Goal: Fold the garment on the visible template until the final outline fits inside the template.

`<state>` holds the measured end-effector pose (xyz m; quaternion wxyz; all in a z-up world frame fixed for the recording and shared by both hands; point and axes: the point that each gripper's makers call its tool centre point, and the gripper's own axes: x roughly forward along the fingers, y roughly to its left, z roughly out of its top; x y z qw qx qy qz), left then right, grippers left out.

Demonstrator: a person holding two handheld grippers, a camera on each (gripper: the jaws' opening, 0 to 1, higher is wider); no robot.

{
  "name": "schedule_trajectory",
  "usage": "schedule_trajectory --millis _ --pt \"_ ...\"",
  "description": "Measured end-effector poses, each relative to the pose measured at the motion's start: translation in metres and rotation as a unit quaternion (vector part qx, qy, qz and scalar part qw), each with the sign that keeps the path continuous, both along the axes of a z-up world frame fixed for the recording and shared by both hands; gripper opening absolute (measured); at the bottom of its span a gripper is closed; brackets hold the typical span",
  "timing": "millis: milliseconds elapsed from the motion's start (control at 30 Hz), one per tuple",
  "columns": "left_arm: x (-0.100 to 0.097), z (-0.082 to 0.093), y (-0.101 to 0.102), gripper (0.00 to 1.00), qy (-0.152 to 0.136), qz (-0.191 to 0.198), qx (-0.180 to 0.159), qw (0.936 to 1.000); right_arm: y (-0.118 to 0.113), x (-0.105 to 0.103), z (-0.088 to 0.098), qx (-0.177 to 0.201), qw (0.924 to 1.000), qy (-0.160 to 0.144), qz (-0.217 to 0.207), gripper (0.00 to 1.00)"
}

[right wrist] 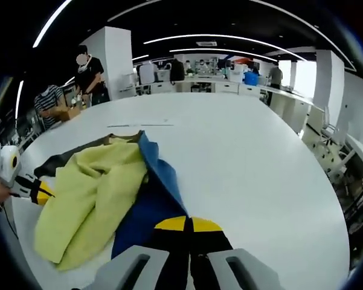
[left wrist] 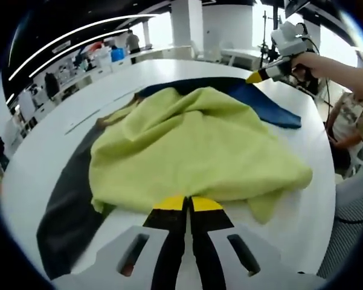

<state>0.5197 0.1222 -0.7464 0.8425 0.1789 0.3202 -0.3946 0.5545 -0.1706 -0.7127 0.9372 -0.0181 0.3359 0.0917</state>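
On the round white table (left wrist: 60,130), we see the crumpled yellow-green garment (left wrist: 193,148) overlying the blue template (right wrist: 154,205), its dark half visible from our clenched left gripper (left wrist: 188,204), right gripper (right wrist: 188,225) likewise clenched.

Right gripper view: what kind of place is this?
Probably a shared lab or open workshop: a large white table, people working at its far side, and benches with equipment under strip lights behind.

- Garment (left wrist: 193,151): yellow-green, rumpled (not flat), heaped on the template.
- Template (left wrist: 66,211): flat dark-grey and blue sheet on the table (right wrist: 247,151), partly covered.
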Motion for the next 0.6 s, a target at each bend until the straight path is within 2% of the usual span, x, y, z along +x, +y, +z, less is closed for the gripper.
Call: schedule_trajectory --millis 600 --pt "-0.003 0.001 0.003 0.0 0.003 0.004 0.001 1.0 -0.035 0.03 -0.011 -0.072 0.9968 0.028 0.02 0.0"
